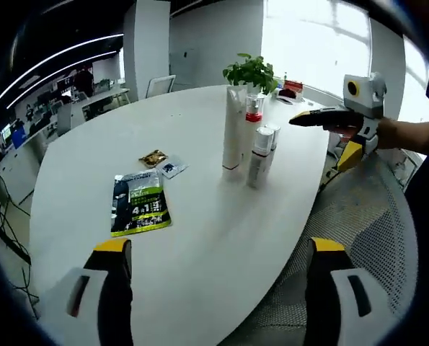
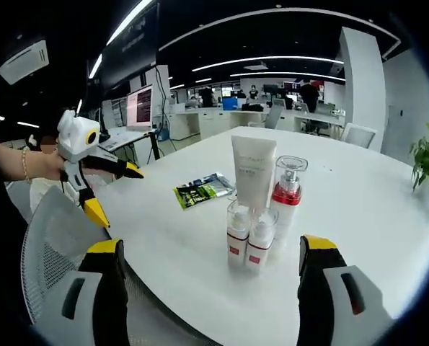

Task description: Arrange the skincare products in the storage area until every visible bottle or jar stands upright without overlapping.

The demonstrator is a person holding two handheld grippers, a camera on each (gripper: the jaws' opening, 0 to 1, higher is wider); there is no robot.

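The skincare products stand upright in a tight cluster on the white oval worktop [image 1: 200, 144], near its edge on the side of the mesh chair [image 1: 373, 216]; the tall white tube [image 2: 253, 171] rises at the back, the clear-capped pump bottle with the red collar [image 2: 286, 189] is just beside it, and two small white bottles with red labels [image 2: 250, 238] stand side by side in front, touching or nearly so; in the left gripper view the same cluster sits by the worktop's right rim, the tube [image 1: 233, 130] foremost; well apart from it, toward the middle of the worktop, a green and black sachet [image 1: 138, 204] lies flat, with a small gold packet [image 1: 153, 157] and a small pale packet [image 1: 171, 168] just beyond it; broad bare surface lies between the sachet and the bottles and between the bottles and the near edge; a potted green plant [image 1: 251, 72] stands at the far end by the windows; the left gripper [image 1: 218, 263] hangs spread wide above the near edge, holding nothing, its jaws well apart; the right gripper [image 2: 210, 259] is likewise spread and empty, its jaws flanking the small bottles without touching them, over the rim where the chair back meets the worktop.
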